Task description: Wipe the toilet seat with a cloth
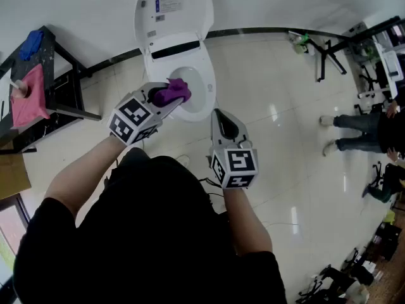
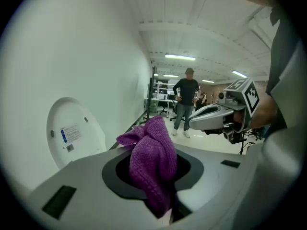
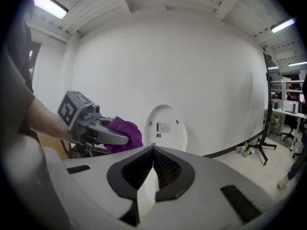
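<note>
**Left gripper (image 1: 169,101) clamped on cloth (image 1: 173,90); right gripper (image 1: 217,114) closed on nothing**

Item 1, far left: black rack (image 1: 60,87), holding a pink rag (image 1: 28,97) and a blue object (image 1: 30,43). Not in use.

Item 2: left gripper, jaws pinching a bunched purple cloth by a fold. The wad hangs over the near-left rim of the toilet seat (image 1: 208,81). Whether it touches the seat cannot be told.

Item 3: toilet, lid (image 1: 174,11) raised, bowl open beneath the cloth.

Item 4: right gripper, jaws together and empty, just beside the bowl's near-right edge.

Item 5, far right: bystander (image 1: 361,126), well apart.

Hazards, as judged:
- The grip takes only a fold, so dragging against the seat may pull the cloth free into the bowl.
- The wad is bunched, so little of its surface would meet the seat and hard jaw tips may scrape the plastic.
- The idle right gripper sits close enough to be struck on a wide sweep.
</note>
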A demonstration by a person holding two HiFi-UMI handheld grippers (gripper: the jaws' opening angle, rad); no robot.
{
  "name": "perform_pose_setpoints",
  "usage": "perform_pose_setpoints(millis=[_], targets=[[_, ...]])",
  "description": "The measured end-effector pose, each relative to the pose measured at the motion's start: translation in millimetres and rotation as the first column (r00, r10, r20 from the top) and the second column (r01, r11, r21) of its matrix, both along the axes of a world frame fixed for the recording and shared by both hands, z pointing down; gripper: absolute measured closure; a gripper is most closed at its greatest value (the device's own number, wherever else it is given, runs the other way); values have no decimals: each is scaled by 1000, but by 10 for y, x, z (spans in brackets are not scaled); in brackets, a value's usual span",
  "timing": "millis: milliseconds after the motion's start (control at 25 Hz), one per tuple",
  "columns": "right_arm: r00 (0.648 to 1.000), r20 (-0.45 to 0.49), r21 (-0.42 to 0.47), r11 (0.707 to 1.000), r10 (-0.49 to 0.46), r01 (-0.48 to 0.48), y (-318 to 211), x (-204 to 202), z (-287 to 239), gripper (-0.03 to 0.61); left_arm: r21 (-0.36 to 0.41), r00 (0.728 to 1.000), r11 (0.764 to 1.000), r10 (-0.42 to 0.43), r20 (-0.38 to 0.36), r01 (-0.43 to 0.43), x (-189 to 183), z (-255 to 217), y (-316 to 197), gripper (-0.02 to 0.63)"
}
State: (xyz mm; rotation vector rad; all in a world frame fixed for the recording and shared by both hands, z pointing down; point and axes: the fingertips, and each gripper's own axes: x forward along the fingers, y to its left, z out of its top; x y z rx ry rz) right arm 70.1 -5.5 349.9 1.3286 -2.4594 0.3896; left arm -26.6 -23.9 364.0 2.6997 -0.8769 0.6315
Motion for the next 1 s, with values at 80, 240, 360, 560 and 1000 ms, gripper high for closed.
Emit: perform_pose_setpoints(millis=[80, 240, 360, 560, 1000], targets=[[999, -23, -7, 1000, -23, 23, -38, 28, 95, 563, -6, 1000, 1000, -19, 12, 19, 24, 156, -136, 518], [999, -39, -40, 999, -19, 18, -294, 123, 334, 563, -60, 999, 998, -25, 35, 27, 173, 429, -503, 518], [999, -33, -60, 998, 9, -11, -583, 167, 510, 563, -95, 998, 995, -30, 58, 36, 218, 723, -880, 518], [997, -22, -83, 994, 71, -73, -1201, 187, 911, 563, -138, 994, 989, -35, 106, 50, 252, 1396, -1704, 518], [982, -52, -228, 955, 180, -187, -2302, 244, 2350, 563, -275, 982, 959, -17, 188, 69, 470, 3160, -3099, 518]])
